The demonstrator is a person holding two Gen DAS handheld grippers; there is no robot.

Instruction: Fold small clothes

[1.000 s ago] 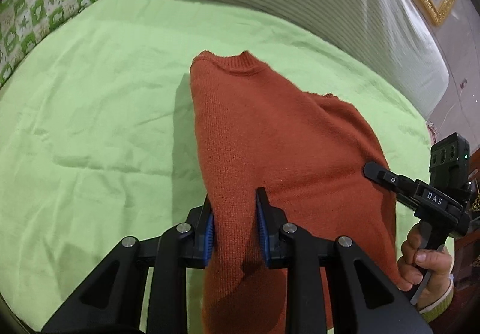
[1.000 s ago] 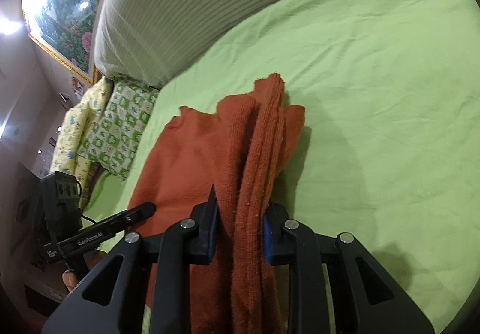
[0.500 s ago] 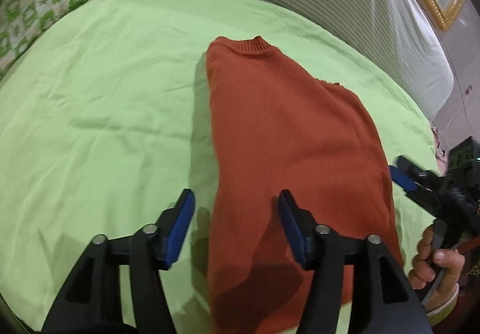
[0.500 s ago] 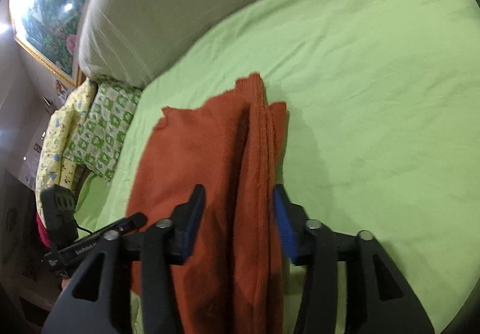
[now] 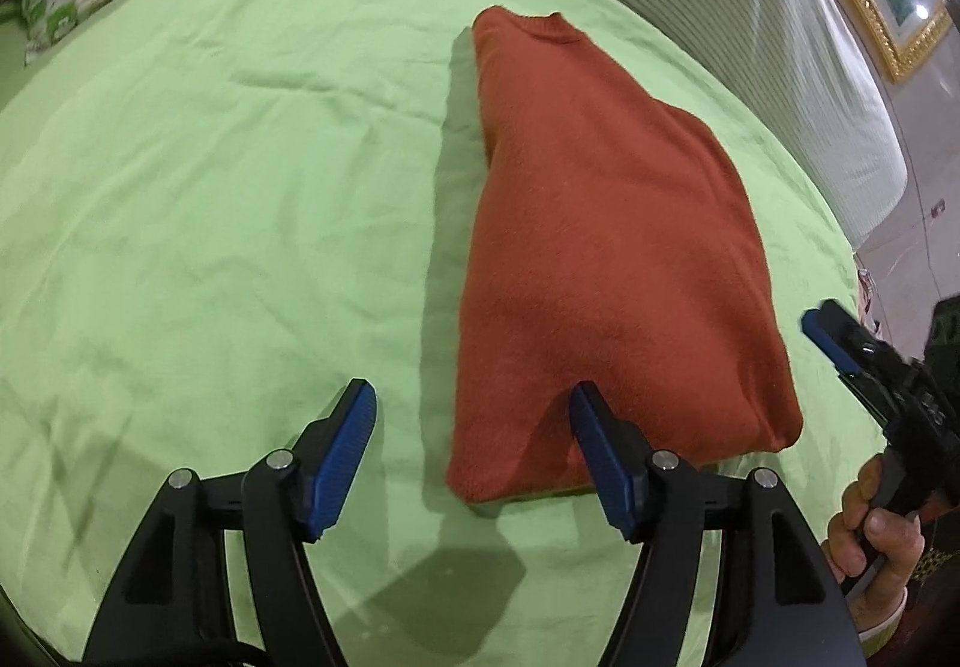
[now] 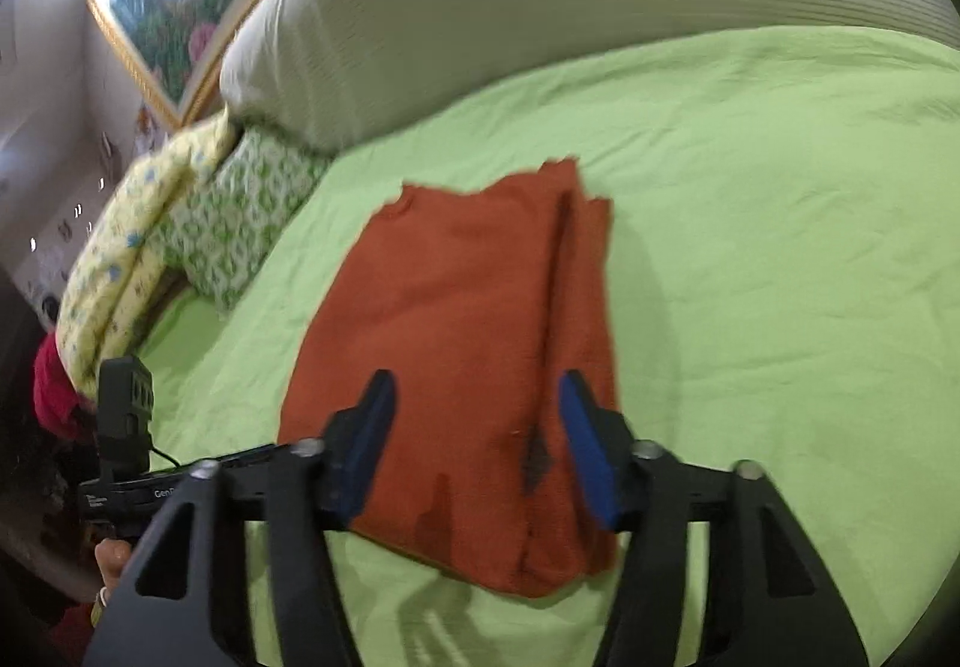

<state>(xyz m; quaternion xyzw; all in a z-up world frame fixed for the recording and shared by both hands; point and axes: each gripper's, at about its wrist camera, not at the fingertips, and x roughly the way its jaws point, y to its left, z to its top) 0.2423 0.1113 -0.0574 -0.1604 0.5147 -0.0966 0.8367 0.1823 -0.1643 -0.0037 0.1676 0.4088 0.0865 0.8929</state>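
**Soft knit, folded narrow, both claws clear of it**

In the left wrist view, the left claw (image 5: 471, 442) fills the lower middle of the frame, its blue pads spread wide and holding nothing; its jaws have just been opening further. The near left corner of the sweater (image 5: 606, 259) shows between them, lying loose on the green sheet (image 5: 210, 223). The sweater runs from lower centre up to its collar at upper centre, folded lengthwise into a narrow strip. At the far right edge, a hand (image 5: 873, 529) holds the right claw off the cloth.

In the right wrist view, the right claw (image 6: 477, 448) sits at lower centre, pads apart and gripping nothing. Its jaws have just been narrowing a little, with the sweater (image 6: 468, 337) lying below them.

The knit looks light, thick and limp. It will likely sag and slide open if lifted by one layer. The stacked edges along the right side look loosest, so I would pinch through all layers at the two near corners.
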